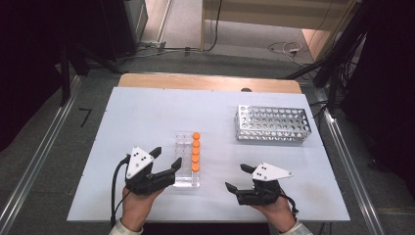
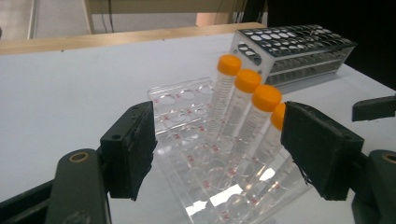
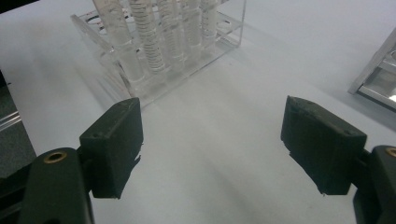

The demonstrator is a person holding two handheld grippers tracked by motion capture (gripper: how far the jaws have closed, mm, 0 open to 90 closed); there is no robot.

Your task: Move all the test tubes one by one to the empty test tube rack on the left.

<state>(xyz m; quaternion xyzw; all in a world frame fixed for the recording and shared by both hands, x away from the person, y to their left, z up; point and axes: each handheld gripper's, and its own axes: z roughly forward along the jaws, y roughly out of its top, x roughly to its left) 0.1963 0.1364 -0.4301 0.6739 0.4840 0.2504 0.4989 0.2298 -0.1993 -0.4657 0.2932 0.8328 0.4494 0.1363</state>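
Note:
A clear acrylic rack (image 1: 183, 143) stands on the white table near its front middle. Several orange-capped tubes (image 1: 195, 152) stand upright in its right-hand column. My left gripper (image 1: 167, 155) is open just left of the rack's near end, its jaws pointing at it. In the left gripper view the tubes (image 2: 247, 81) and the clear rack (image 2: 180, 100) stand between and beyond the open jaws of that gripper (image 2: 217, 149). My right gripper (image 1: 236, 177) is open over bare table, right of the rack. In the right gripper view its jaws (image 3: 210, 140) face the tubes (image 3: 144, 32) from a distance.
A perforated metal rack (image 1: 272, 123) with no tubes stands at the back right, also seen as the metal rack (image 2: 299, 51) behind the tubes and its corner (image 3: 378, 79). The table's wooden far edge (image 1: 210, 81) borders the floor with cables.

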